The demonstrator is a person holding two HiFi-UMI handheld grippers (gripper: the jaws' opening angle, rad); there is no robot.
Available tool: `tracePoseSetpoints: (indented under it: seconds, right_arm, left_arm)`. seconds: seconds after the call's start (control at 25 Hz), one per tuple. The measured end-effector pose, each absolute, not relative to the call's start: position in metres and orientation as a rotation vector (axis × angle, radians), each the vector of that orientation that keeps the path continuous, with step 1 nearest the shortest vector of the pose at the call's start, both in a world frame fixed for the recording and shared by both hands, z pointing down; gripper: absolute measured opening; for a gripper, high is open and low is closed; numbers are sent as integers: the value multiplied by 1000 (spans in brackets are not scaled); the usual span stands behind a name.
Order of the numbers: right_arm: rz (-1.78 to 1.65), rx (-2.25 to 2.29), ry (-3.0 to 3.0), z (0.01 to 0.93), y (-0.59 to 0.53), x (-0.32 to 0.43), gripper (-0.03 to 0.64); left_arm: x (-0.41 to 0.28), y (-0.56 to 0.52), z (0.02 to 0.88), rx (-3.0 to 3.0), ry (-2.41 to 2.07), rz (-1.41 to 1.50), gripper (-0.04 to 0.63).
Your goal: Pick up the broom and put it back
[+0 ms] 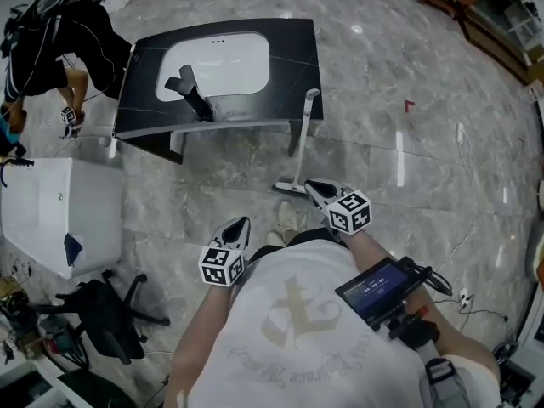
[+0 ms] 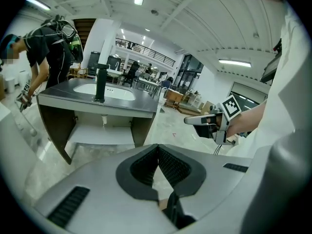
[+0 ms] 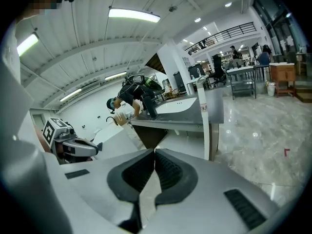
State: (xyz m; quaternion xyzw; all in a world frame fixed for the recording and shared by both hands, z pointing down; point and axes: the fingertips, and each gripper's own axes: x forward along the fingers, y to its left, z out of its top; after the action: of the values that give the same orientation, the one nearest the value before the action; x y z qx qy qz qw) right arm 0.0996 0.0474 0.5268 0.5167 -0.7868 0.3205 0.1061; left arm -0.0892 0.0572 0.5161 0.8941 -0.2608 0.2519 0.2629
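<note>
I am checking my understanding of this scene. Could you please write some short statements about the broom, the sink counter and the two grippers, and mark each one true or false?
1. The broom leans against the sink counter with its head on the floor. True.
2. The right gripper is clamped on the broom handle. False: its jaws are together with nothing between them, and the broom stands free ahead of it.
3. The left gripper has its jaws wide apart. False: they are closed and empty.
4. A black faucet stands on the counter at the white basin. True.
5. Nobody else is in view. False: another person bends over beside the counter.
</note>
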Motion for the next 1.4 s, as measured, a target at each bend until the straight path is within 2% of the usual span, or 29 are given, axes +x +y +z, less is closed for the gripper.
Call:
tracePoseSetpoints:
  seconds: [0.8,1.4]
  right_arm:
    - [1056,1623,-2175,599,-28,176,20]
    - [1098,1605,-2144,640,-65,175,20]
  left_arm:
    - [-57,-4,517,2381,-733,760,12]
    - [-79,-5,525,2314,-808,728,12]
